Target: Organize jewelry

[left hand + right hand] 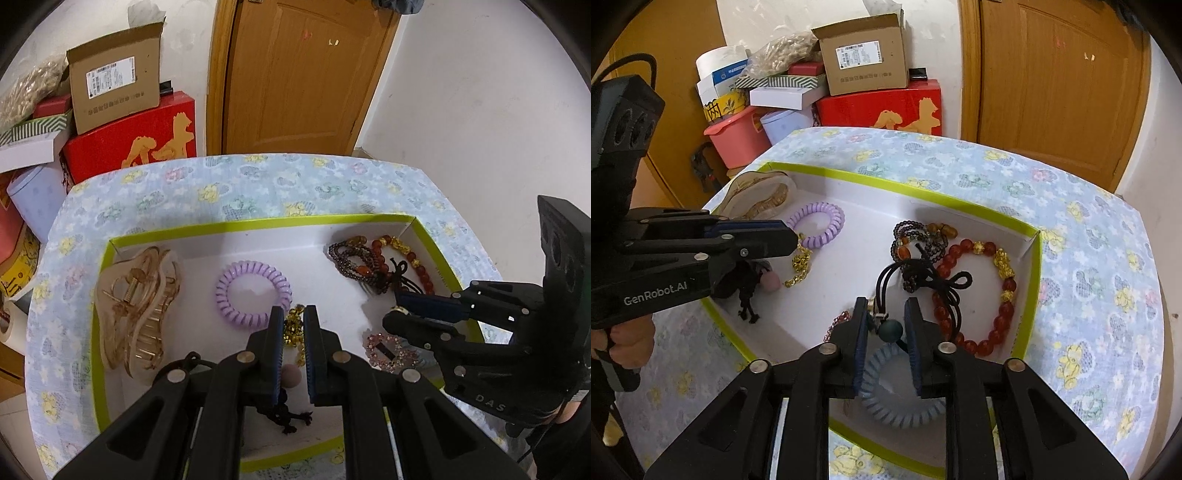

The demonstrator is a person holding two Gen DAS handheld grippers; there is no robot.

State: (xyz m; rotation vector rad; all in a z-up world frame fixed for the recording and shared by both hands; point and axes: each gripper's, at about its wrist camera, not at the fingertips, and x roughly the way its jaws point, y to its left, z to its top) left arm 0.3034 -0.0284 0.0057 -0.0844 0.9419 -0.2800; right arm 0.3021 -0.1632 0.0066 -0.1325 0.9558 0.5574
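A white box with a lime-green rim (pixel 258 221) sits on the flowered cloth. My left gripper (pixel 293 314) is shut on a gold bead bracelet (pixel 291 328), whose pink bead (pixel 770 282) and black tassel (pixel 748 310) trail beneath. My right gripper (pixel 886 306) is open; a black cord hair tie with a dark green bead (pixel 889 328) lies between its fingers, apart from the pads. A blue-grey spiral tie (pixel 897 406) lies under it. Also in the box are a purple spiral tie (pixel 253 293), a beige claw clip (pixel 135 306), a red bead bracelet (pixel 1001 295) and a dark bead bracelet (pixel 916 236).
A pink rhinestone clip (pixel 384 349) lies by the right gripper. Stacked cardboard and red boxes (pixel 129 110) stand behind the table's far left edge, next to a wooden door (pixel 303 74). The cloth-covered table (pixel 1089 258) drops off at the right.
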